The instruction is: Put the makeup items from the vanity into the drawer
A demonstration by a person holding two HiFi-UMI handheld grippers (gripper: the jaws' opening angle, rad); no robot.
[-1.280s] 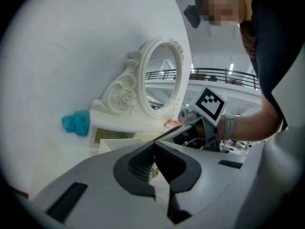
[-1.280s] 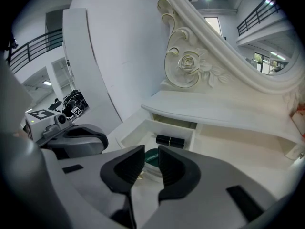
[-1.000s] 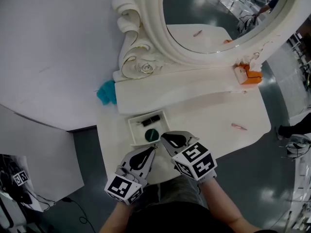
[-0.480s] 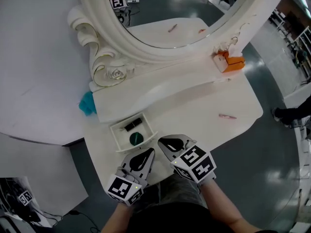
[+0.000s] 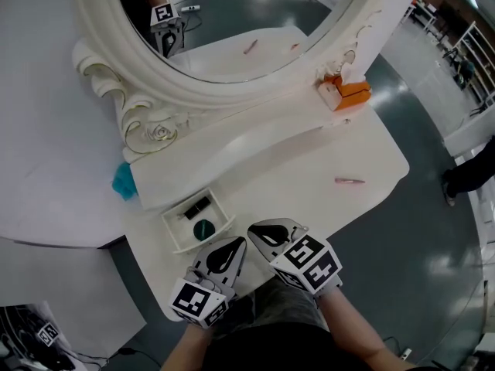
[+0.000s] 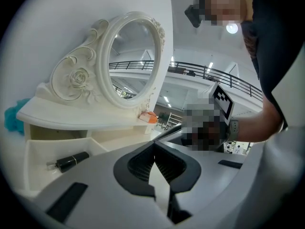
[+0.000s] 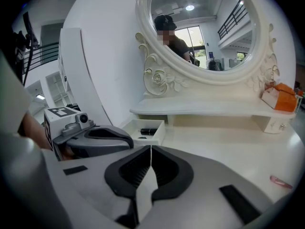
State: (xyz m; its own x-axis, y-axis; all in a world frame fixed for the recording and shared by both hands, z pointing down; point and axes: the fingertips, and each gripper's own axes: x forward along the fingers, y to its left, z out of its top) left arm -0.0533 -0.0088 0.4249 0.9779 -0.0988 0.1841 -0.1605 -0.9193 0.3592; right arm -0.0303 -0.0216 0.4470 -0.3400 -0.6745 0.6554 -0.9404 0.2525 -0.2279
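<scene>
Right gripper (image 5: 254,230) backed off; drawer (image 5: 169,231) holds black tube (image 5: 197,206), perhaps green compact (image 5: 203,228).

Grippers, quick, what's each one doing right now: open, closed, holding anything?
Left gripper: closed, nothing between its jaws.
Right gripper: closed, nothing between its jaws.

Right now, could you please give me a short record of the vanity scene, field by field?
drawer: open, at the vanity top's left front
in drawer: black tube, dark green round case
on tabletop: pink stick, toward the right
shelf: orange box beside the mirror
left gripper: shut, empty
right gripper: shut, empty
</scene>
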